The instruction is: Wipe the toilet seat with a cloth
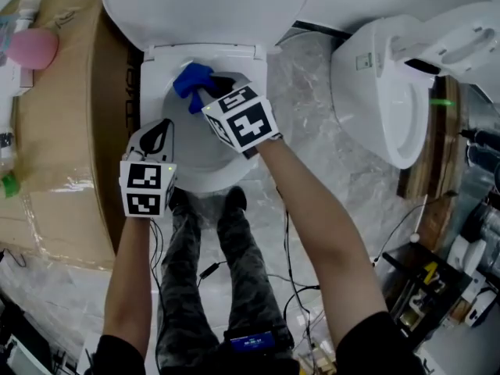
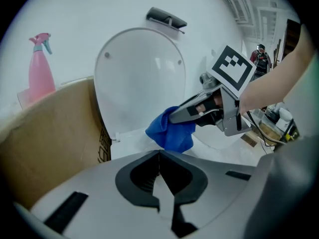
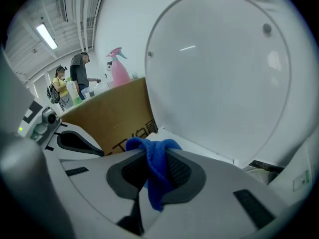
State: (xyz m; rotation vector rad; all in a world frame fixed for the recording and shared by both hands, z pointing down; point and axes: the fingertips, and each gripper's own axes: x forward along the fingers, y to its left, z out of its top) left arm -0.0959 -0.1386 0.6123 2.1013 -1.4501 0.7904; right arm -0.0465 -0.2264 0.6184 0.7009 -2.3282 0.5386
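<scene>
A white toilet stands with its lid (image 1: 205, 6) raised; its seat rim (image 1: 205, 180) shows below my hands. My right gripper (image 1: 207, 94) hangs over the bowl, shut on a blue cloth (image 1: 191, 79). In the right gripper view the cloth (image 3: 155, 171) is pinched between the jaws and droops from them. My left gripper (image 1: 160, 129) is shut and holds nothing, above the seat's left side. From the left gripper view, its closed tips (image 2: 159, 154) point at the cloth (image 2: 172, 132) in the right gripper (image 2: 175, 117), with the lid (image 2: 139, 78) behind.
A cardboard box (image 1: 58, 131) sits close on the toilet's left, with a pink spray bottle (image 1: 33, 47) on it. A second white toilet (image 1: 387, 92) stands to the right. Cables (image 1: 301, 276) lie on the floor by the person's shoes (image 1: 233, 201). People stand far off (image 3: 79, 73).
</scene>
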